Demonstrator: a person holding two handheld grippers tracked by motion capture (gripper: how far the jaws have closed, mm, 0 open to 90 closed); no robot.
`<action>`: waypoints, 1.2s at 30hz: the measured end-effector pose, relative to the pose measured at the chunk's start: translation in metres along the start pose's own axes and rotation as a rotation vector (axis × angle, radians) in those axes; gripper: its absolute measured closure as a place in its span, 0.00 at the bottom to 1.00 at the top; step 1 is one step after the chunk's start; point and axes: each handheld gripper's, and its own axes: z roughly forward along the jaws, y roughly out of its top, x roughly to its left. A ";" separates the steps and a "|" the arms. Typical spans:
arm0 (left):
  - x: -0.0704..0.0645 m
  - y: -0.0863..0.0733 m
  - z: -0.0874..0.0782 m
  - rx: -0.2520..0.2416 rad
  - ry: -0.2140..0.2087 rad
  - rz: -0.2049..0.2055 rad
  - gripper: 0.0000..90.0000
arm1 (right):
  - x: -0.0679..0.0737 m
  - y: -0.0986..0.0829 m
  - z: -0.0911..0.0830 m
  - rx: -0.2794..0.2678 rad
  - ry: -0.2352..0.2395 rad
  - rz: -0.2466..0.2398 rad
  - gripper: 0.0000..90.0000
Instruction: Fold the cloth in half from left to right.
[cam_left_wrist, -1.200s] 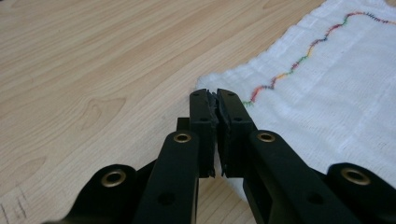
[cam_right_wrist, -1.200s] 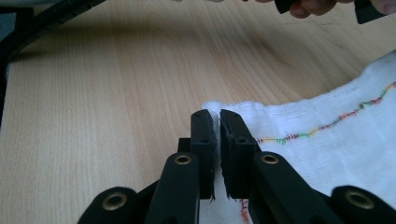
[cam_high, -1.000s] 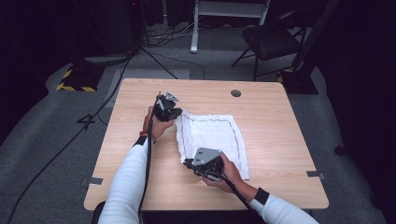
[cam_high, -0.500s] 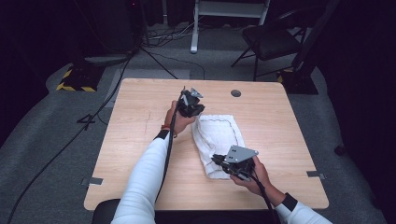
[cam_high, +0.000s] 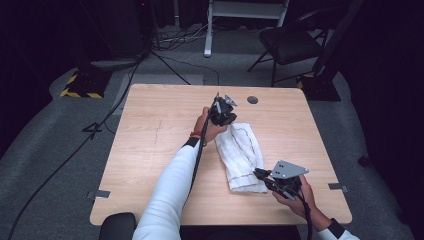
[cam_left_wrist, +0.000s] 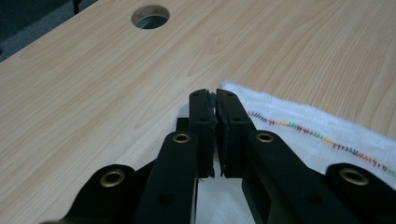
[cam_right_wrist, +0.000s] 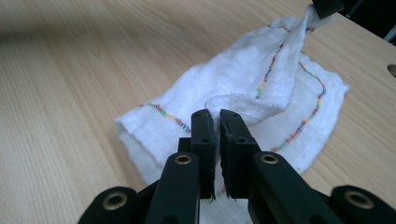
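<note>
Since both the left gripper (cam_left_wrist: 214, 100) and right gripper (cam_right_wrist: 214, 119) clench its edges, the cloth (cam_high: 242, 152) looks light and limp.

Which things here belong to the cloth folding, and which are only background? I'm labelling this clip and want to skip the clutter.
Part of the job:
white cloth with coloured stitching
left gripper, shut on the cloth's far edge
right gripper, shut on its near edge
table under the cloth

Just lying about:
cable hole in the table
chair
floor cables
</note>
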 end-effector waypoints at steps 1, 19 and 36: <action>-0.002 0.002 0.003 -0.002 -0.001 0.003 0.95 | -0.001 -0.001 -0.001 0.002 0.000 0.002 0.95; -0.035 0.022 0.045 0.040 0.024 0.026 0.69 | -0.003 -0.027 -0.007 0.114 0.052 0.014 0.95; -0.061 -0.051 -0.057 0.038 -0.093 0.117 0.22 | -0.022 -0.028 -0.006 0.100 -0.037 0.098 0.62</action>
